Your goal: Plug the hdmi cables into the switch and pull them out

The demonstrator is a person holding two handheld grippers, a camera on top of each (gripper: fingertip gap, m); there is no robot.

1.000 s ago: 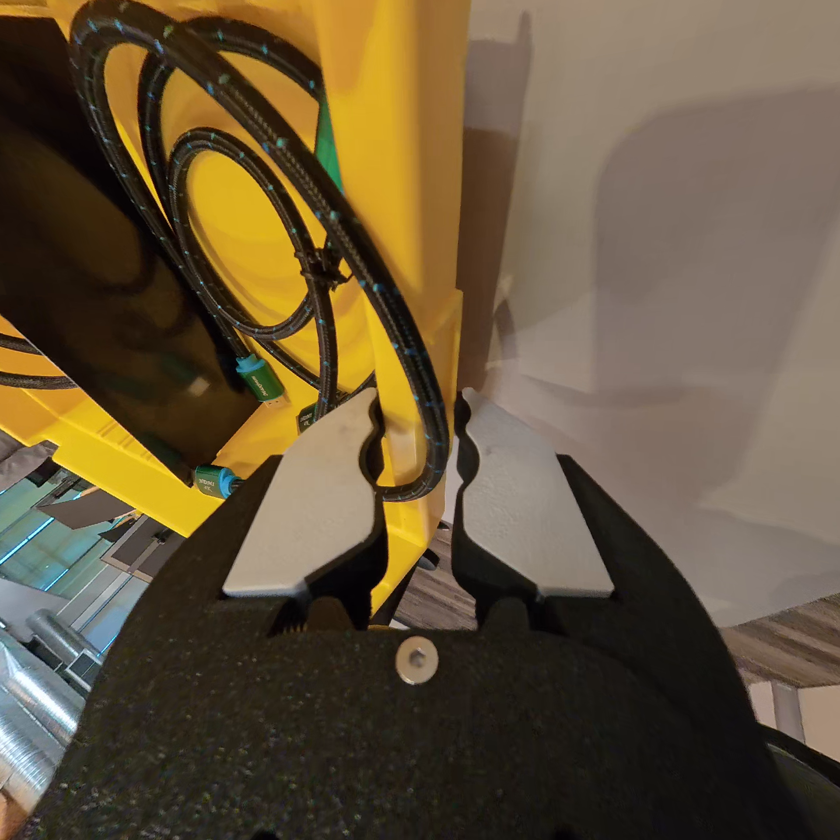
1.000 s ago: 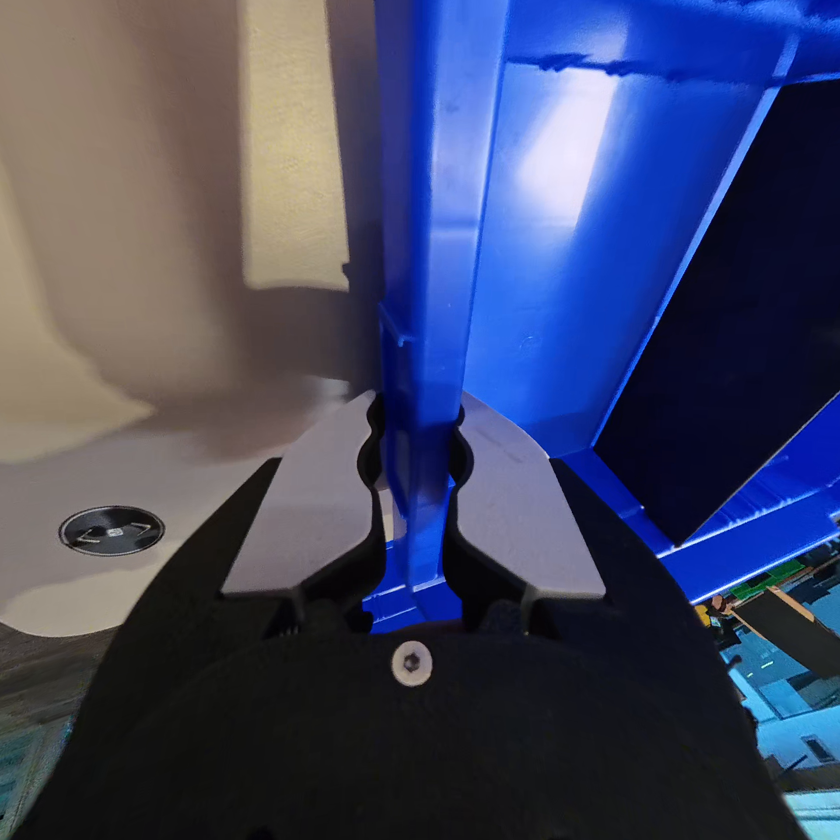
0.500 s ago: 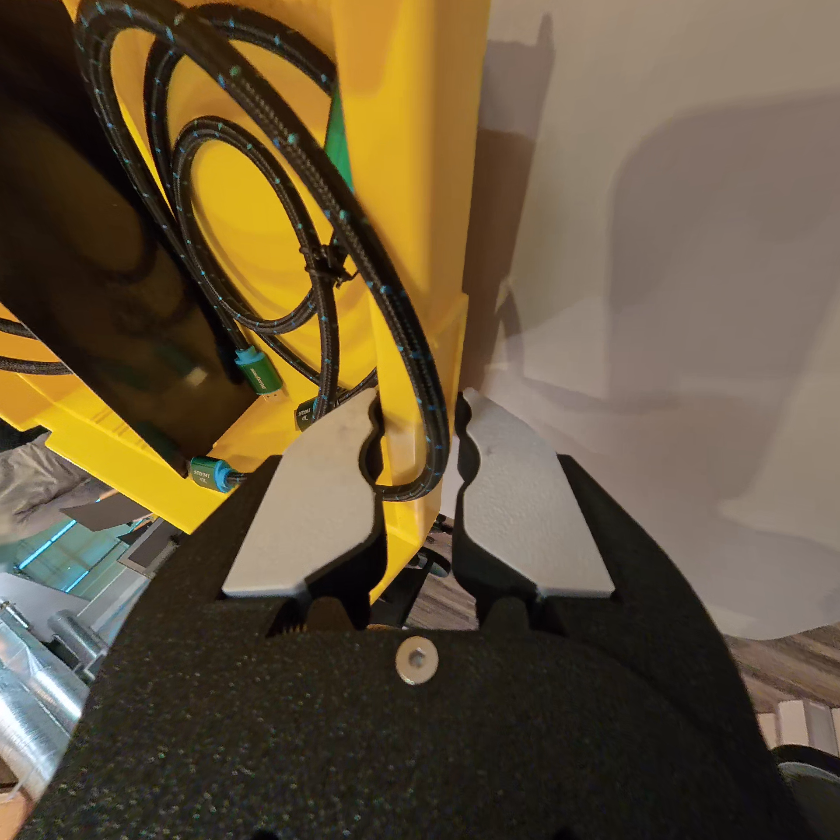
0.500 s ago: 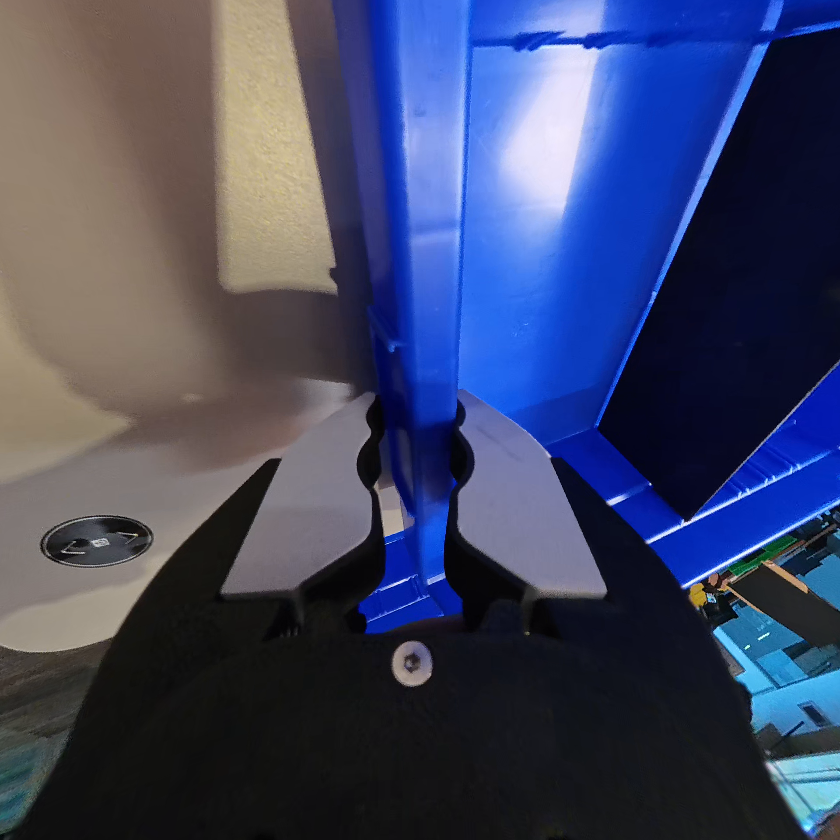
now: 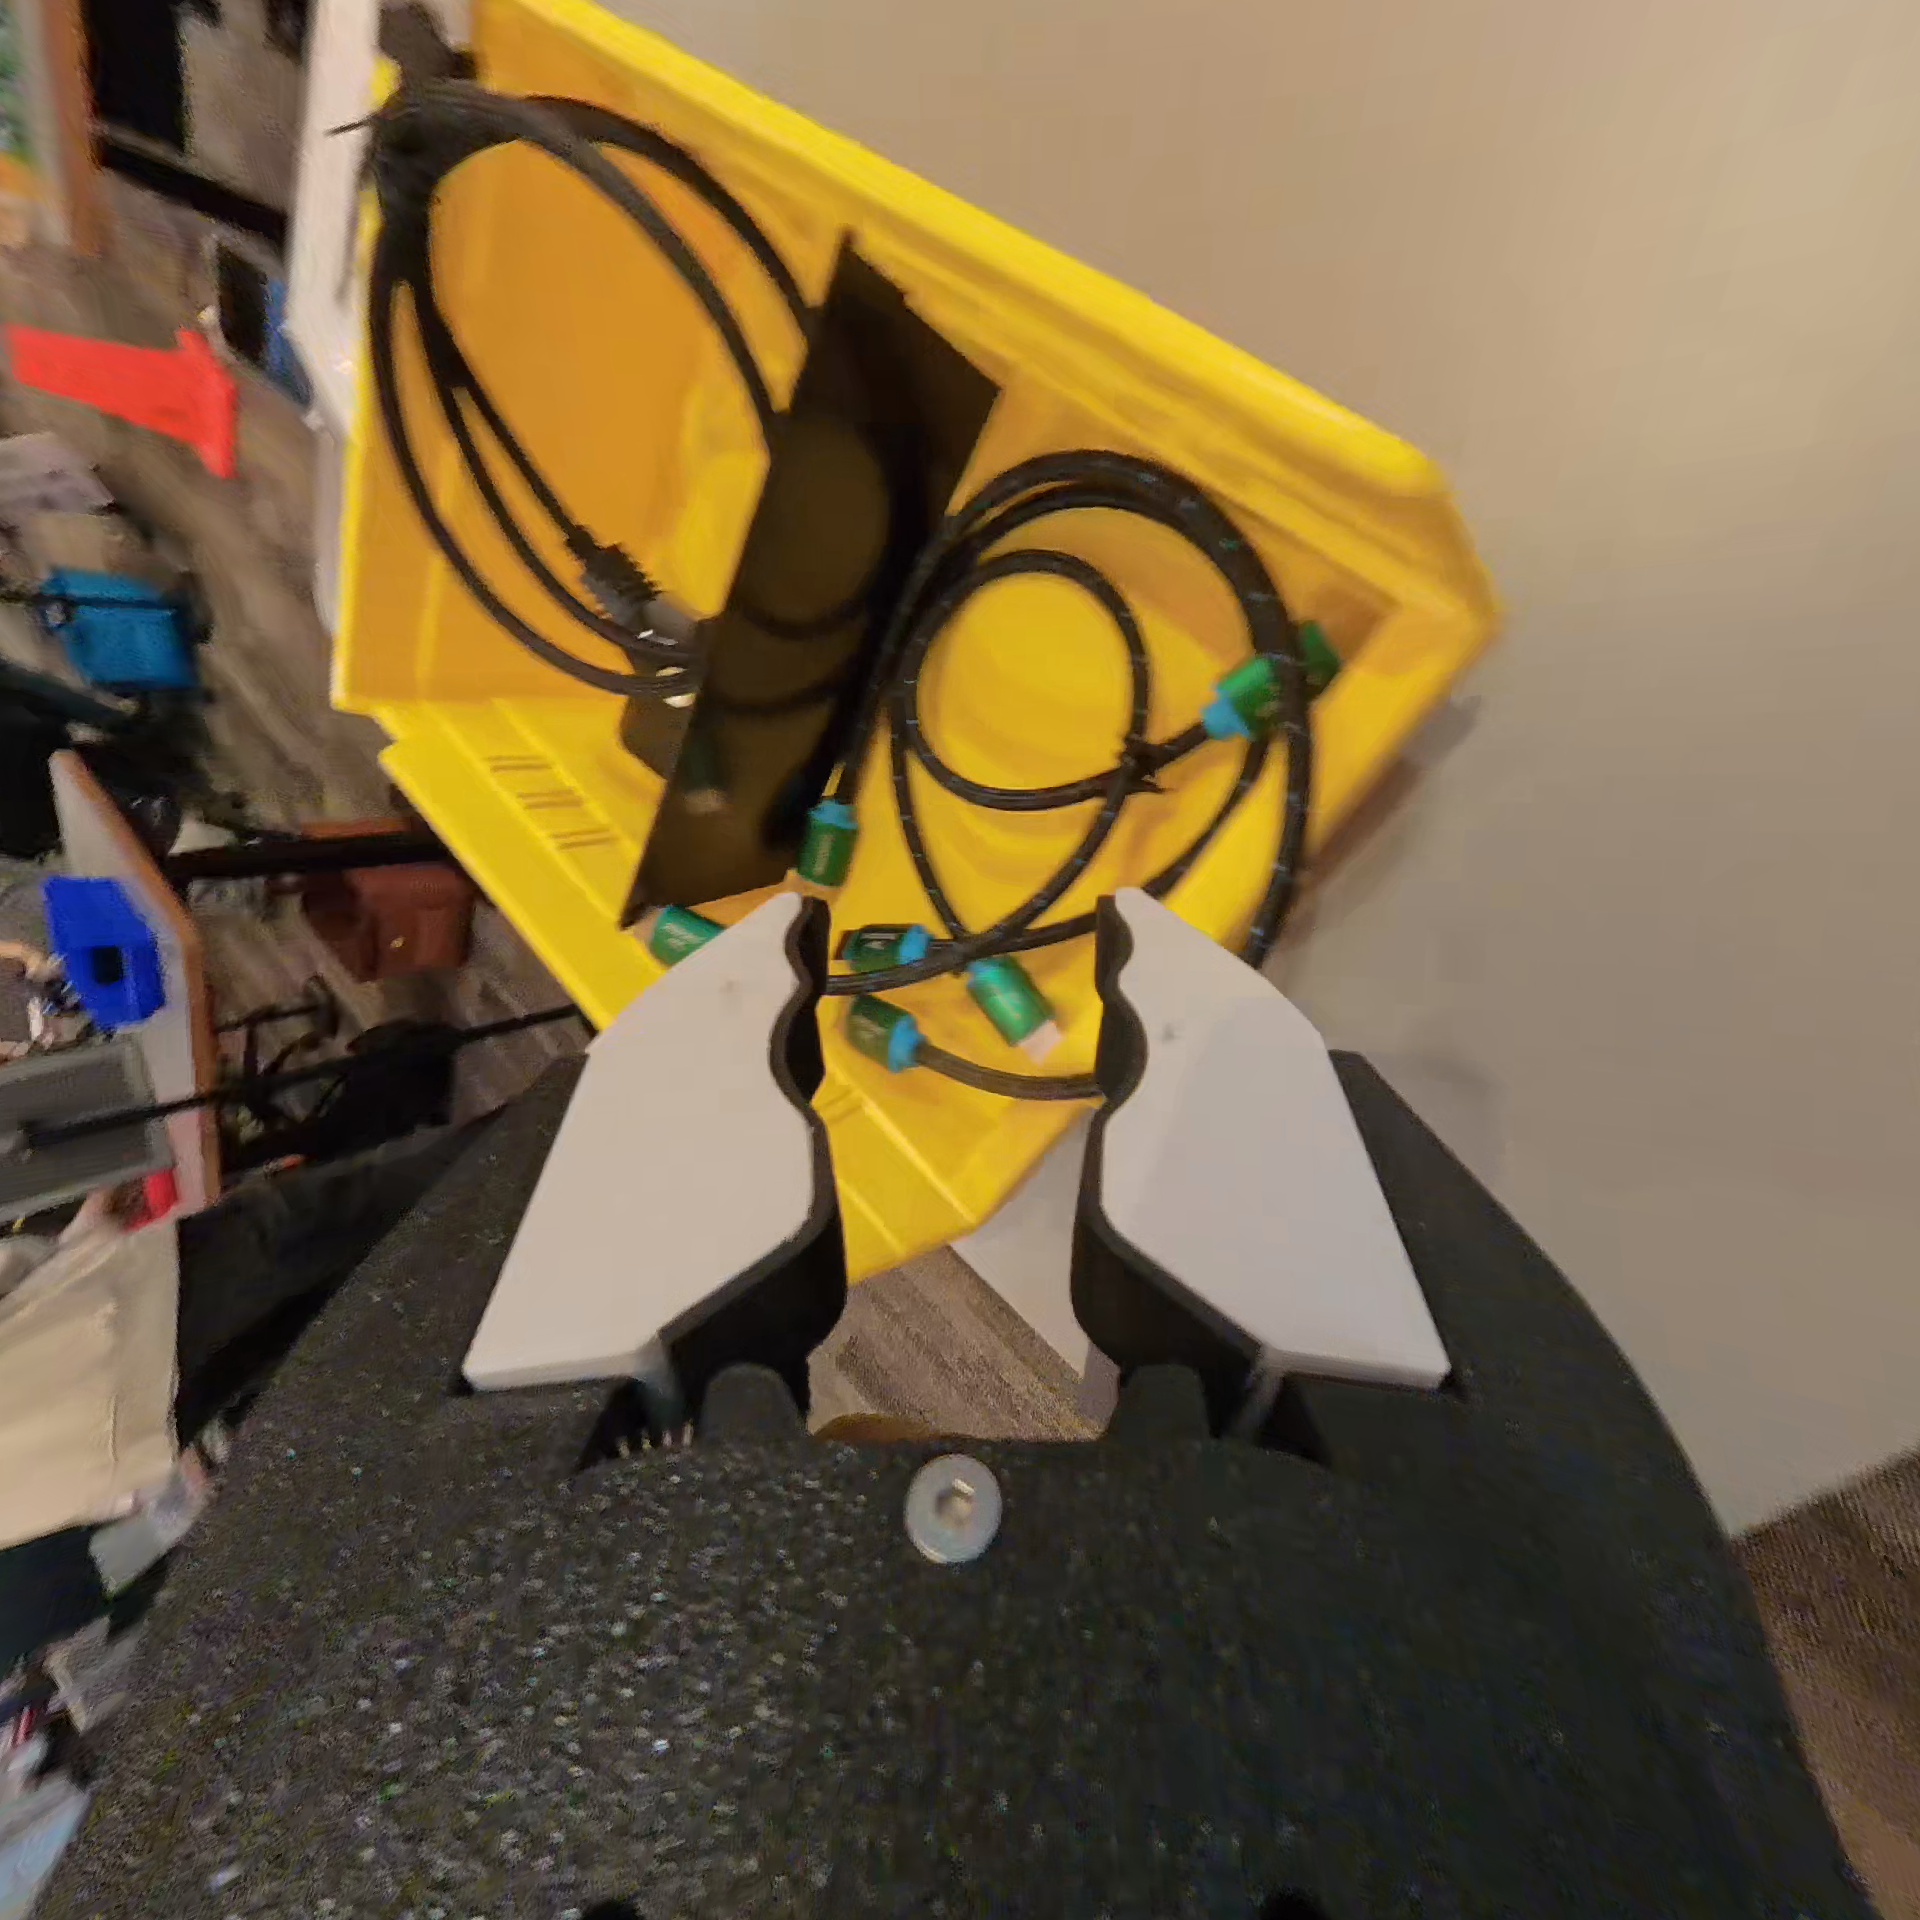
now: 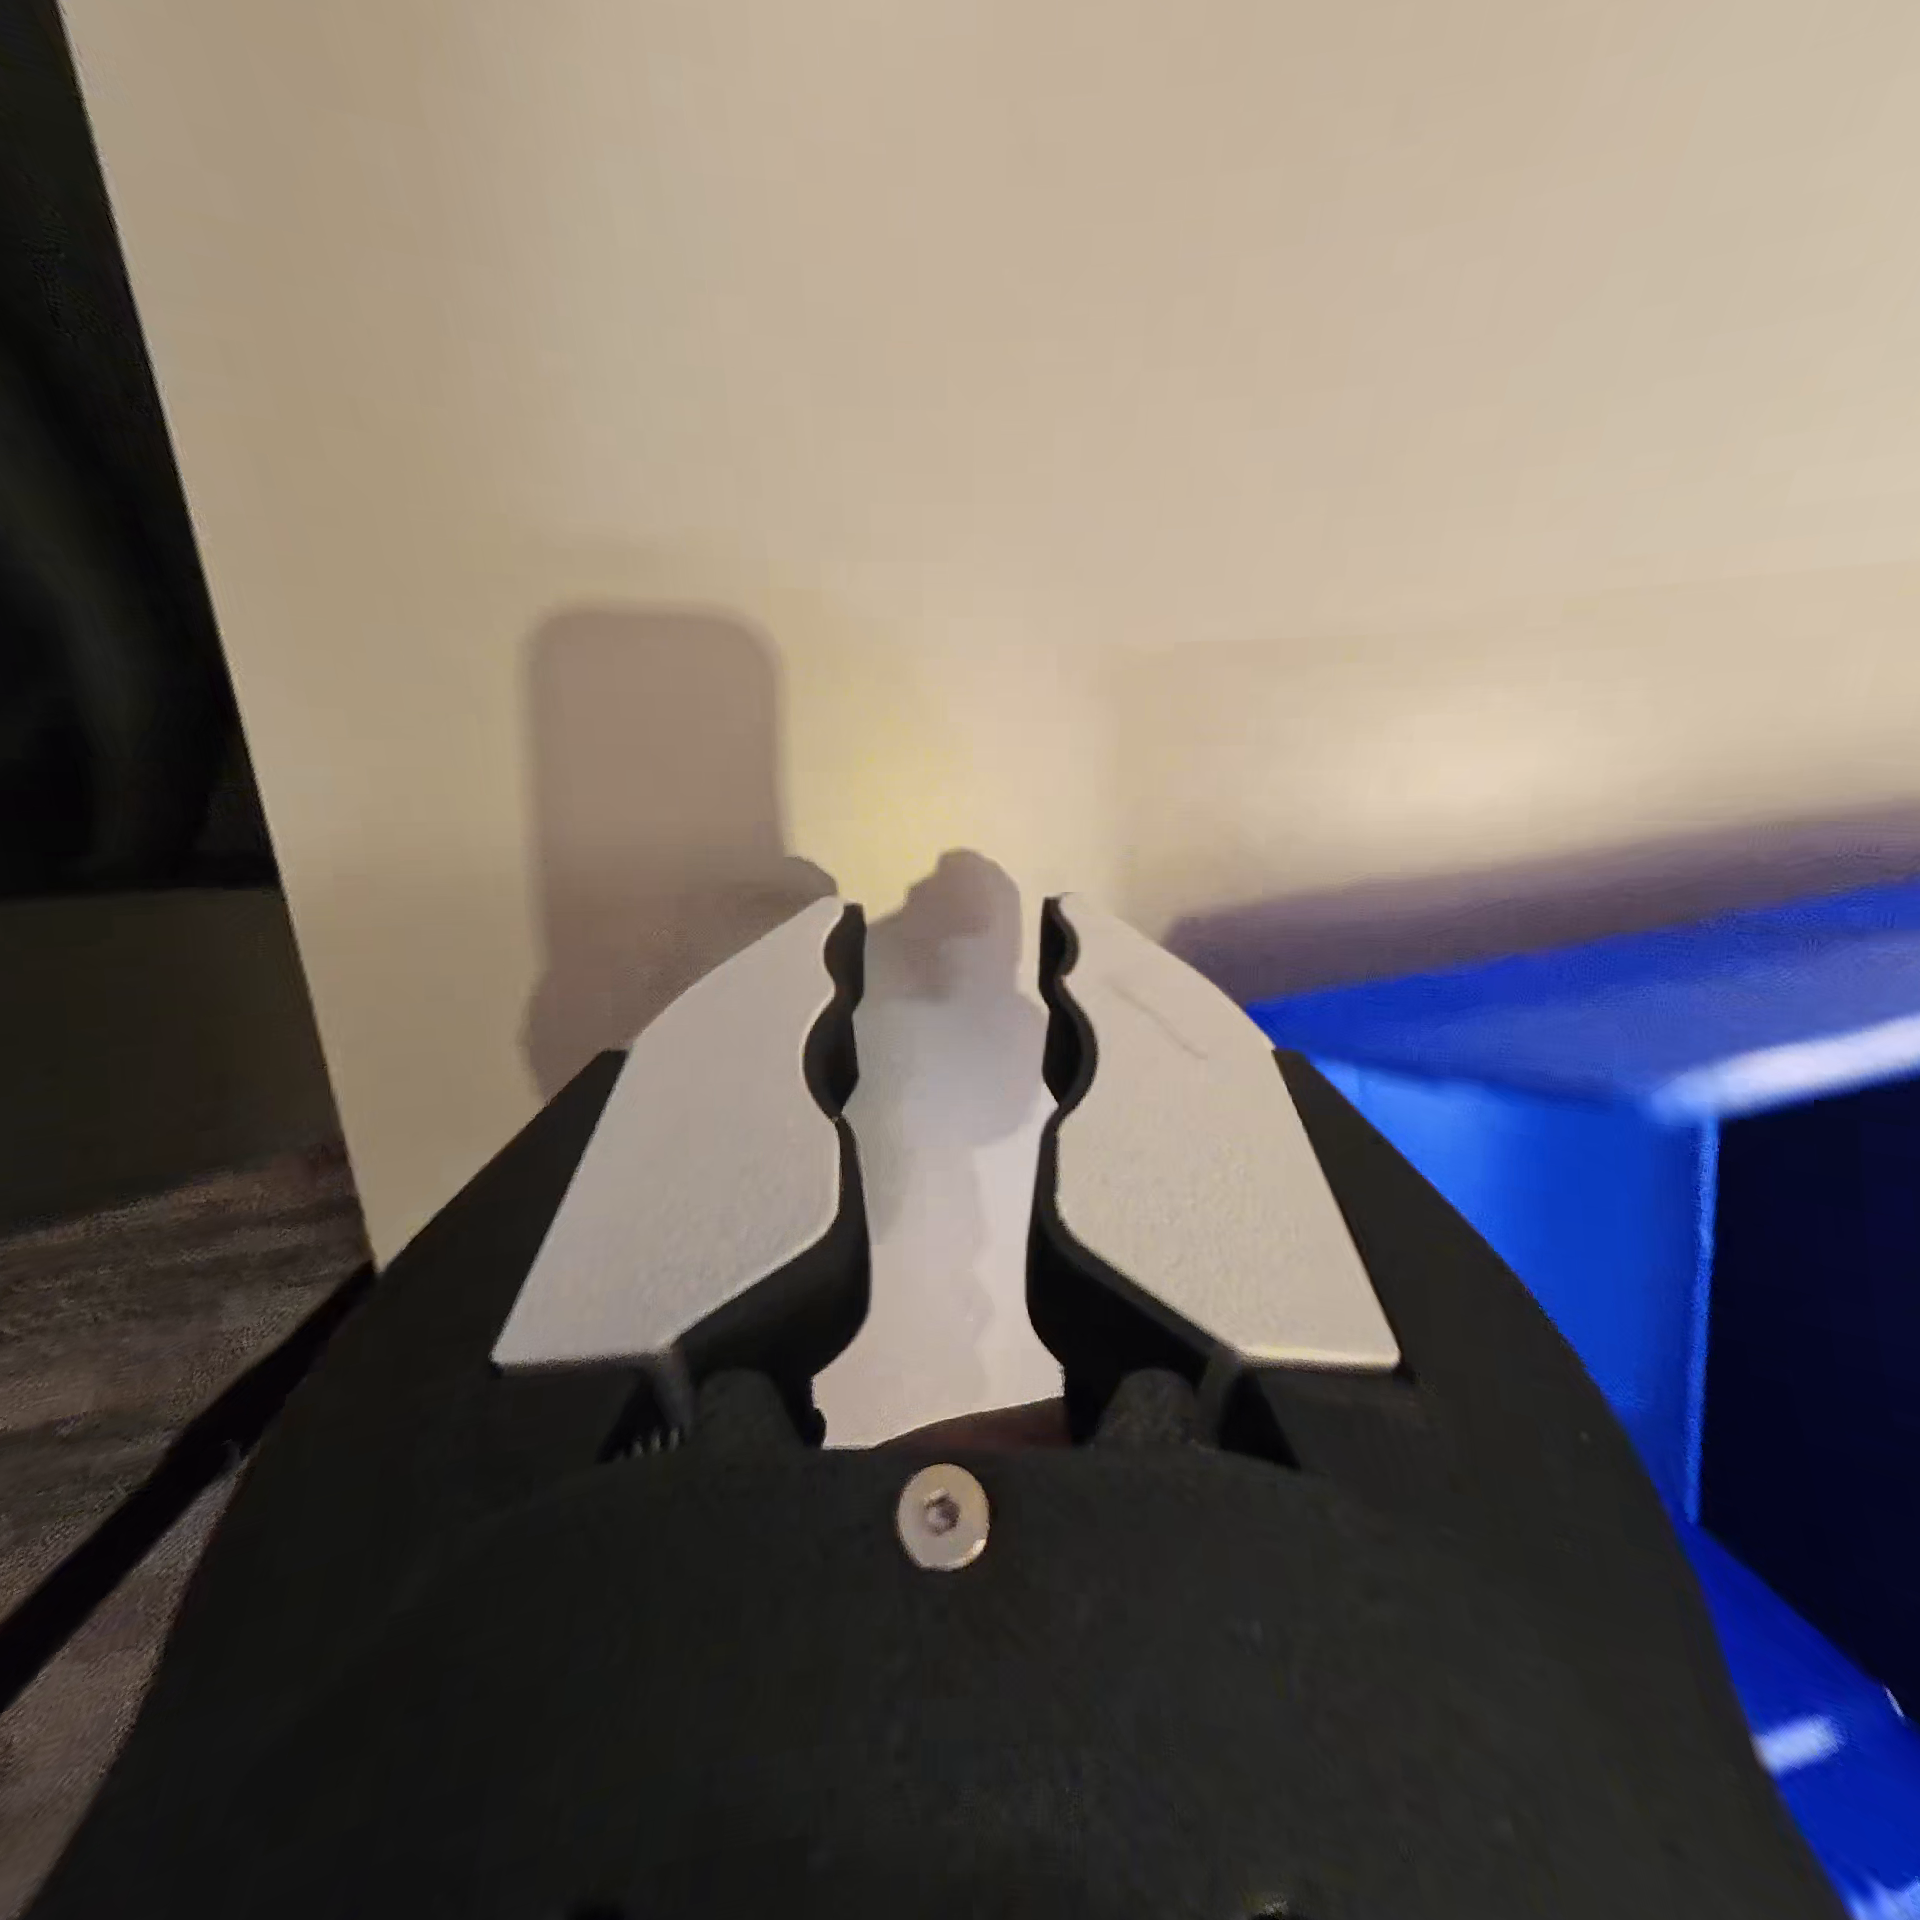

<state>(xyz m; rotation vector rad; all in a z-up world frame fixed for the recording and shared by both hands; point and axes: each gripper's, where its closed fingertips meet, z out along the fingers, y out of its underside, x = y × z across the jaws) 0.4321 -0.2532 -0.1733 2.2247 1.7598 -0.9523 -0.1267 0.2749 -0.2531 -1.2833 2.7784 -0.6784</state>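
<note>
A yellow bin (image 5: 1195, 353) lies on the white table in the left wrist view, split by a black divider (image 5: 831, 623). Its right compartment holds coiled braided HDMI cables (image 5: 1288, 790) with green connectors (image 5: 1003, 997). A plain black cable (image 5: 390, 343) is coiled in the left compartment. I cannot pick out the switch. My left gripper (image 5: 961, 914) is open and empty, just short of the bin's near corner. My right gripper (image 6: 951, 914) is open and empty over the white table (image 6: 935, 416), with a blue bin (image 6: 1558, 1039) to its right.
A dark panel (image 6: 104, 623) stands past the table's left edge in the right wrist view. Left of the yellow bin is a cluttered room with a red object (image 5: 125, 384) and a blue block (image 5: 104, 956). Wood-look floor (image 5: 935, 1340) shows below the table edge. About 75 cm separates my left fingertips from my right.
Both grippers have let go of the bin walls they were shut on and have pulled back. The left one has opened wide, and the yellow bin now shows whole.
</note>
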